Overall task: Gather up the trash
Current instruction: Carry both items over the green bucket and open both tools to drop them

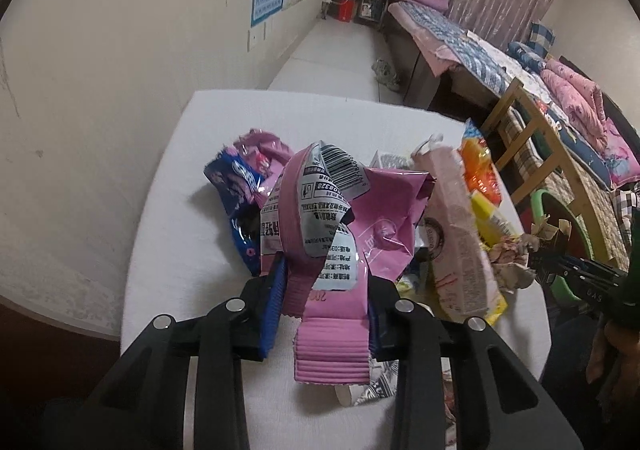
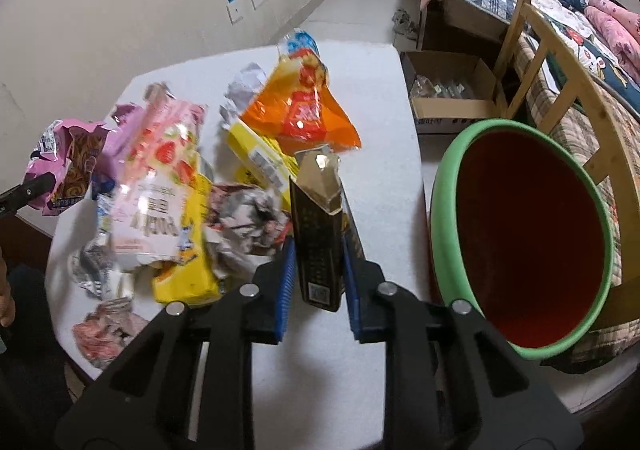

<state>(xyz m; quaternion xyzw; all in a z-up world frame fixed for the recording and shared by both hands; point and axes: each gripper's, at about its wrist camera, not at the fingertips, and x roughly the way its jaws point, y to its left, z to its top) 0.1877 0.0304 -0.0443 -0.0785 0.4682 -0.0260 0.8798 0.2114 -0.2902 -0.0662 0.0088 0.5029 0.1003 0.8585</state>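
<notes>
White table top [image 2: 384, 154] carries the whole trash pile; both grippers work over it.

Red bin with a green rim [image 2: 524, 234] sits off the table edge at 3 o'clock in the right wrist view, mouth tilted toward the camera. Cardboard box [image 2: 448, 90] on the floor beyond it at 1 o'clock, wooden chair frame [image 2: 532, 50] beside that.

Pile, large to small, right wrist view:
- pale pink strawberry wrapper [image 2: 156, 186] at 9 o'clock, lying over a yellow packet [image 2: 188, 274]
- orange snack bag [image 2: 304, 118] at 12 o'clock, partly over a yellow box [image 2: 260, 158]
- crumpled printed paper [image 2: 248, 222] just left of the jaws
- crumpled white paper [image 2: 244, 90] behind the orange bag

Left gripper [image 1: 324, 290]: blue pads pinching the pink foil wrapper [image 1: 320, 250], barcode side up, sealed end hanging toward the camera. Wrapper is held clear above the table. Blue wrapper [image 1: 236, 190] lies behind it at 10 o'clock.

Right gripper [image 2: 318, 274]: pads pressed onto a dark slim carton [image 2: 318, 242], torn open at the top, standing upright between the fingers, near the table edge closest to the bin.

Right gripper also shows at 3 o'clock in the left wrist view, next to crumpled paper.
</notes>
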